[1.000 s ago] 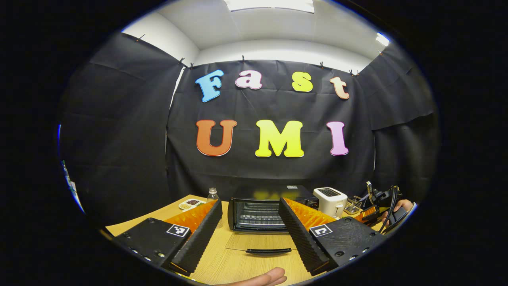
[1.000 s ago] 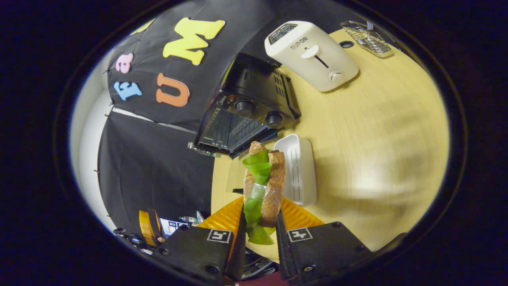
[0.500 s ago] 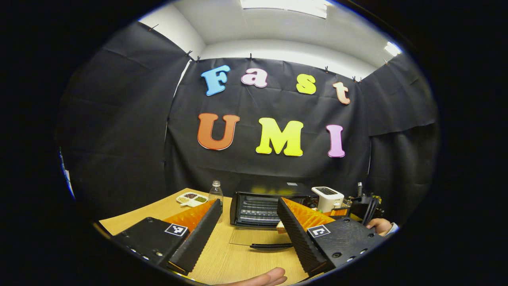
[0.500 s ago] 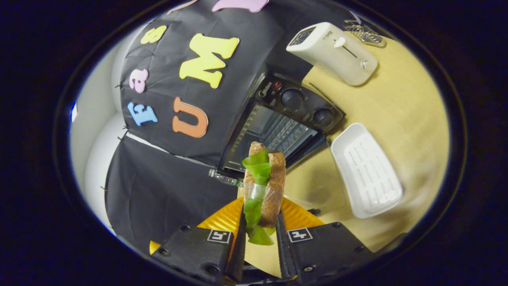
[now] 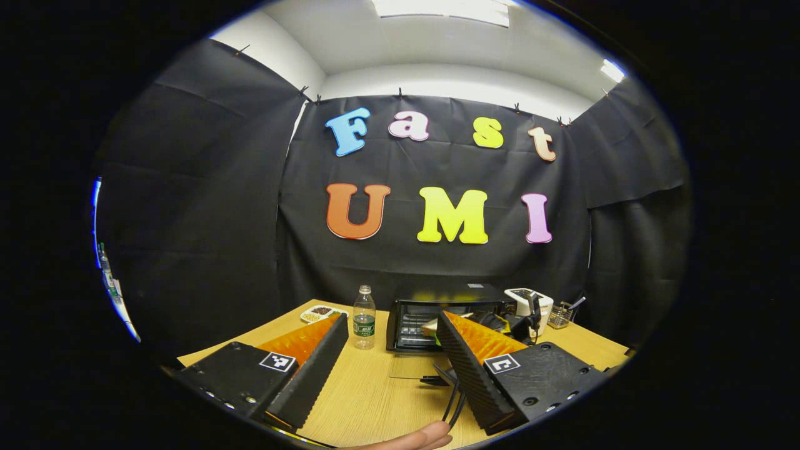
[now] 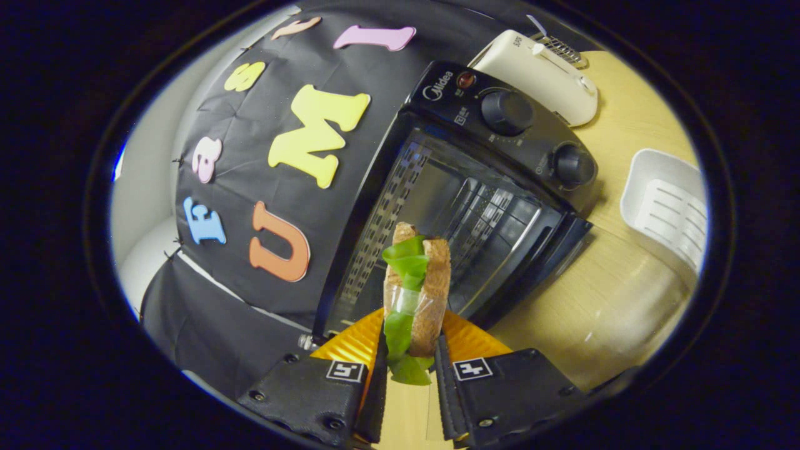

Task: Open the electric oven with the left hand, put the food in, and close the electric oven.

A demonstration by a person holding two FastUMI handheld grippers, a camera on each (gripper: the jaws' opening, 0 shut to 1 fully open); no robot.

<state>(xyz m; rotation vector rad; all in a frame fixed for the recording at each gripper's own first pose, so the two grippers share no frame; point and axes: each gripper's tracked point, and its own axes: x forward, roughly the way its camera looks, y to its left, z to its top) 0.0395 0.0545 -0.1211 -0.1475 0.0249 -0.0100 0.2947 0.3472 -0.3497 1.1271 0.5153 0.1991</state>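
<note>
**Sandwich at the open oven mouth**

The right gripper point(image 6: 407, 375) clamps a lettuce sandwich point(image 6: 415, 294) just before the toaster oven point(image 6: 475, 187), door down. The left gripper point(image 5: 390, 369) hangs wide apart, empty, above the wooden table point(image 5: 375, 400); its view adds a water bottle point(image 5: 364, 317).

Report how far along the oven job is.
Done: the black electric oven stands open, its glass door flat on the wooden table. In hand: the right gripper is shut on the brown-bread lettuce sandwich at the oven's mouth. Left: place it inside, close the door. The left gripper is open.
</note>
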